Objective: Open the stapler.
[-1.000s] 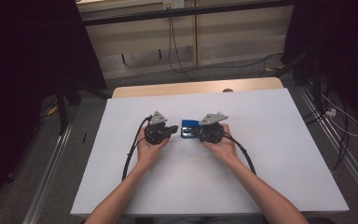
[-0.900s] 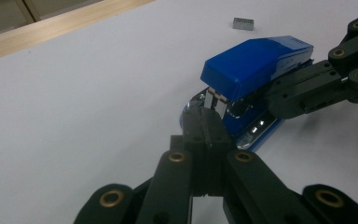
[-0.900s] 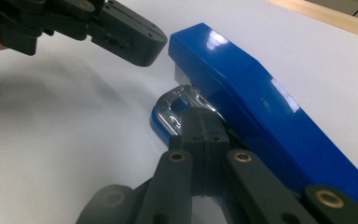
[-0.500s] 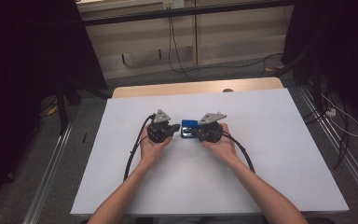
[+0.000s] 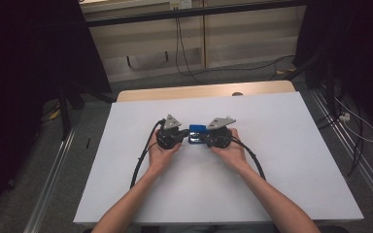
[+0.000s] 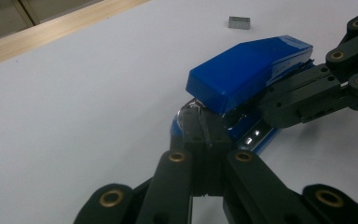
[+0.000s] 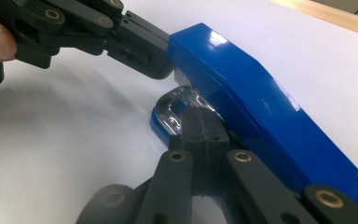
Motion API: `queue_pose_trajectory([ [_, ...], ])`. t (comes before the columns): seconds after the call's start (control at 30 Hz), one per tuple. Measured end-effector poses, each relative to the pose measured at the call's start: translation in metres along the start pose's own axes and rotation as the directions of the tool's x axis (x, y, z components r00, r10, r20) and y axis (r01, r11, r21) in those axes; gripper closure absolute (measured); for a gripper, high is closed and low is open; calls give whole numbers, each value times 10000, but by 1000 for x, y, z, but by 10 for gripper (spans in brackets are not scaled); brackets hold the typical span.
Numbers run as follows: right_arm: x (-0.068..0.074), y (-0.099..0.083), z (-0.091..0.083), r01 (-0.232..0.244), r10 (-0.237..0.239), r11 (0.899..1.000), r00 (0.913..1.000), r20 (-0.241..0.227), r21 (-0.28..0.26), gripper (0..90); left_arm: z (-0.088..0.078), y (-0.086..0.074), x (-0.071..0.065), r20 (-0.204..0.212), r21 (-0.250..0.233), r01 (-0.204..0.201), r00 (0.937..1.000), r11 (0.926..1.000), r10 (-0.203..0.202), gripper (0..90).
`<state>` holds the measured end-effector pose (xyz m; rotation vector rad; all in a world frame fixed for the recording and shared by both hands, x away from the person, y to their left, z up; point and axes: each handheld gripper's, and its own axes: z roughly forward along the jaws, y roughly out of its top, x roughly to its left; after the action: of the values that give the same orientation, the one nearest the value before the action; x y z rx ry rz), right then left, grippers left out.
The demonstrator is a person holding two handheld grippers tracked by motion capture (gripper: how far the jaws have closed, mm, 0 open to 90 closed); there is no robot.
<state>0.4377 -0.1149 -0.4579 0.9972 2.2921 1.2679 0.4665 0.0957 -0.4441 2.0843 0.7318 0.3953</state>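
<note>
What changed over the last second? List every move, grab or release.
Nothing has visibly changed. The left gripper and the right gripper stay shut, their tips against the blue stapler from opposite sides, and the stapler lies in the same spot on the white table.

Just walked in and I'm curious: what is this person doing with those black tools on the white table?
A person holds a gripper in each hand and works on a blue stapler in the middle of the table. The left gripper and the right gripper meet at it from either side, fingers shut. A small block of staples lies beyond it.
</note>
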Motion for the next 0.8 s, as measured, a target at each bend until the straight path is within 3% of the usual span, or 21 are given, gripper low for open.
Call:
queue_pose_trajectory([
  [0.8,1,1,0,73,-73,9999,10000,-9,96,900,-2,8,2,160,-363,391,9991,9986,-385,900],
])
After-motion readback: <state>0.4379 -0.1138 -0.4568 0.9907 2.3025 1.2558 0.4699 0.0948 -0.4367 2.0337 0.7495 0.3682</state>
